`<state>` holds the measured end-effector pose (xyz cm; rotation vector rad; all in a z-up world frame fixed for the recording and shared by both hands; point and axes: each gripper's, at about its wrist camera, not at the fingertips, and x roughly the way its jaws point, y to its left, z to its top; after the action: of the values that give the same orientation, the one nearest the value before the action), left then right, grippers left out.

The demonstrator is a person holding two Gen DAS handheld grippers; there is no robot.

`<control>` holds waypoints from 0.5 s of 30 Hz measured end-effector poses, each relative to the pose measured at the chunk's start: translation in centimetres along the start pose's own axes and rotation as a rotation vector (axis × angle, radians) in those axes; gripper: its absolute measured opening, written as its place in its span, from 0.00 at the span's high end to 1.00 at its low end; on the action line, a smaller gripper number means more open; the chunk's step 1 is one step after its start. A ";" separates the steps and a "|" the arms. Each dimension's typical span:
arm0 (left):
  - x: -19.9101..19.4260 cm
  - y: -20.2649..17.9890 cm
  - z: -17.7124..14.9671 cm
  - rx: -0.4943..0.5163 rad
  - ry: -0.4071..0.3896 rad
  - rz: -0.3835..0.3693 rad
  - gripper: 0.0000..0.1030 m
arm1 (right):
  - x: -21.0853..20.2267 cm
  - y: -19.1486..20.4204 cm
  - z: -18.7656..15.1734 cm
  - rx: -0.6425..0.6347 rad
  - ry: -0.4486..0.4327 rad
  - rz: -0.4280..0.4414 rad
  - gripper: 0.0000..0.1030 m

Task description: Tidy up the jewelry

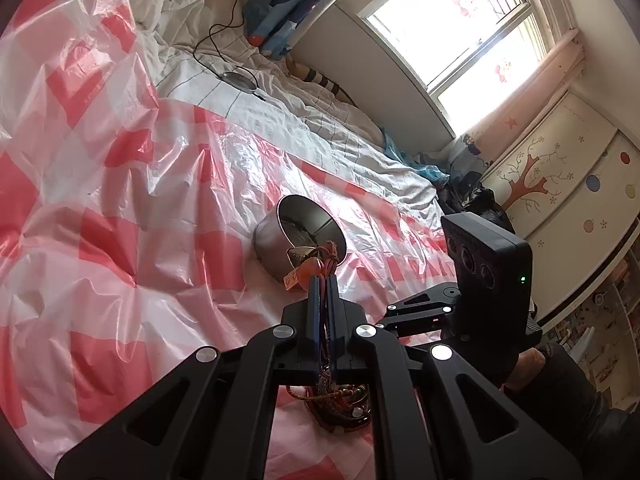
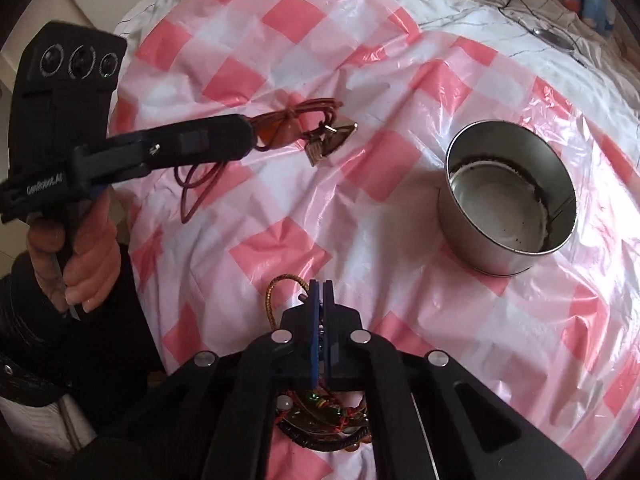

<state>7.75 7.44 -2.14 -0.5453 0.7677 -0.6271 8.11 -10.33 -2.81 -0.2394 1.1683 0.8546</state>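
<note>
Bracelet heap (image 2: 324, 420) under clenched right tongs (image 2: 320, 286), left tongs (image 2: 250, 136) grasping red-cord necklace (image 2: 312, 128), tin (image 2: 508, 196) beside.

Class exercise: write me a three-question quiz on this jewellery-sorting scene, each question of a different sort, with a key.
1. True or false: the round silver metal tin on the pink-and-white checked plastic sheet already holds a necklace.
2. Multiple choice: what do the left tongs carry? A) a red cord necklace with an orange pendant; B) a silver spoon; C) nothing.
3. Fill in: the heap of red-and-gold beaded jewellery lies under the ____ tongs.

Key: 1 false, the tin looks empty; 2 A; 3 right.
</note>
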 end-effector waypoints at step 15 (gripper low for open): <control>0.4 -0.2 -0.1 -0.009 0.003 -0.006 0.97 | -1.7 -1.1 0.2 0.082 -0.006 0.066 0.99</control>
<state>7.83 7.01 -2.21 -0.5550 0.7722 -0.6309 8.80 -11.78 -1.55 -0.1315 1.2088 0.8625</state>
